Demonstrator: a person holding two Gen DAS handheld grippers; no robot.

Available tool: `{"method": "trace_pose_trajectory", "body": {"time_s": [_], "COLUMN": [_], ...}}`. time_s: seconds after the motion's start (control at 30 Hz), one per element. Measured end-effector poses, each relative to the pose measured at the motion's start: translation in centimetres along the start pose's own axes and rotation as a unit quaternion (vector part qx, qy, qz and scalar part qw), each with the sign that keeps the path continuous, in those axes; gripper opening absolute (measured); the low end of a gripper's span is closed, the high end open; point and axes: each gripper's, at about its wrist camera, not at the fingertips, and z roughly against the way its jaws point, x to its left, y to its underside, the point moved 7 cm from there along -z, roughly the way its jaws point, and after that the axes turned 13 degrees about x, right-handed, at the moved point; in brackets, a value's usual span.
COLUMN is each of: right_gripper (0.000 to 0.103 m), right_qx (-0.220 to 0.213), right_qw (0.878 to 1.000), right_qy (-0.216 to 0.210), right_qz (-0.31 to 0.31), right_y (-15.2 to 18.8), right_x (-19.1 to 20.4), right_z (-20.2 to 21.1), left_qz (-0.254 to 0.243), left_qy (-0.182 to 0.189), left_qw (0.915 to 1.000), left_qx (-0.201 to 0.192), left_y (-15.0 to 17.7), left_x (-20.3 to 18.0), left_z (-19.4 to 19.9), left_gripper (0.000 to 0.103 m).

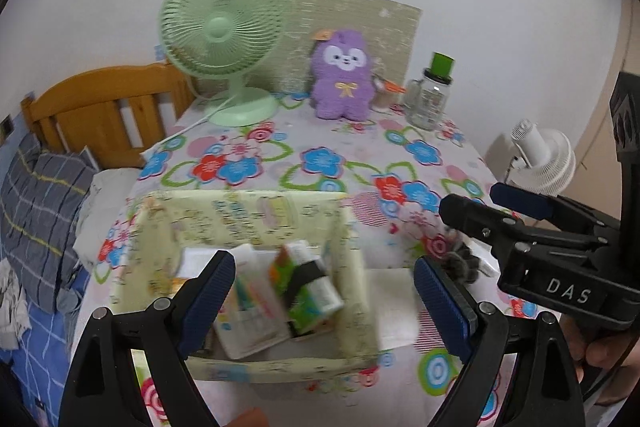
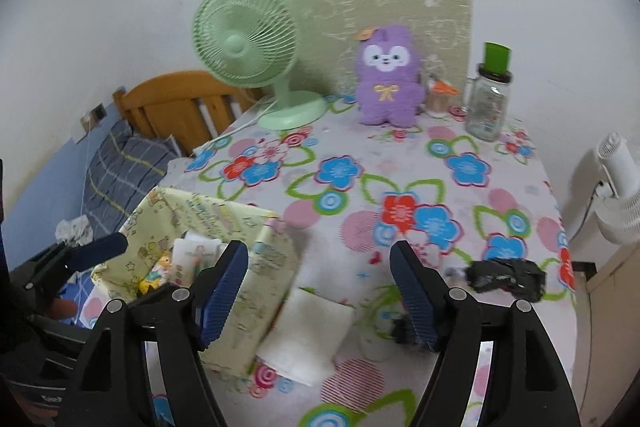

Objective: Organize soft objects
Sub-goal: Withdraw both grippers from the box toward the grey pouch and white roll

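A purple plush toy sits upright at the back of the flowered table. A pale yellow fabric box with bottles and packets stands near the front. My left gripper is open and empty over the box. My right gripper is open and empty above a folded white cloth just right of the box. It also shows in the left wrist view. A dark crumpled soft item lies to the right.
A green desk fan stands at the back left. A glass jar with a green lid stands at the back right, with a small cup beside the plush. A bed with a wooden headboard lies left; a white fan is right.
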Motion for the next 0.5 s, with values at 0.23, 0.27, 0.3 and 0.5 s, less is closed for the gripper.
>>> {"method": "trace_pose_trajectory", "body": {"time_s": [0.23, 0.27, 0.3, 0.5], "right_gripper": [0.078, 0.078, 0.079, 0.079], "right_qx": [-0.004, -0.005, -0.004, -0.001], "right_qw": [0.999, 0.999, 0.999, 0.997], "right_qy": [0.019, 0.021, 0.022, 0.028], "right_qz": [-0.032, -0.039, -0.043, -0.075], "right_y": [1.9, 2.4, 2.6, 4.2], "right_x": [-4.6, -5.5, -6.0, -9.6], "right_z": [1.7, 1.9, 2.0, 2.2], "left_qz": [-0.038, -0.044, -0.051, -0.082], "left_qy": [0.017, 0.019, 0.021, 0.026], "left_qw": [0.9991, 0.9987, 0.9984, 0.9956], "left_qx": [0.011, 0.014, 0.016, 0.037], "left_y": [-0.3, -0.2, -0.1, 0.5], "left_x": [-5.2, -6.0, -6.7, -10.2], "left_z": [-1.5, -1.8, -2.1, -4.0], "left_gripper": [0.092, 0.092, 0.092, 0.092]}}
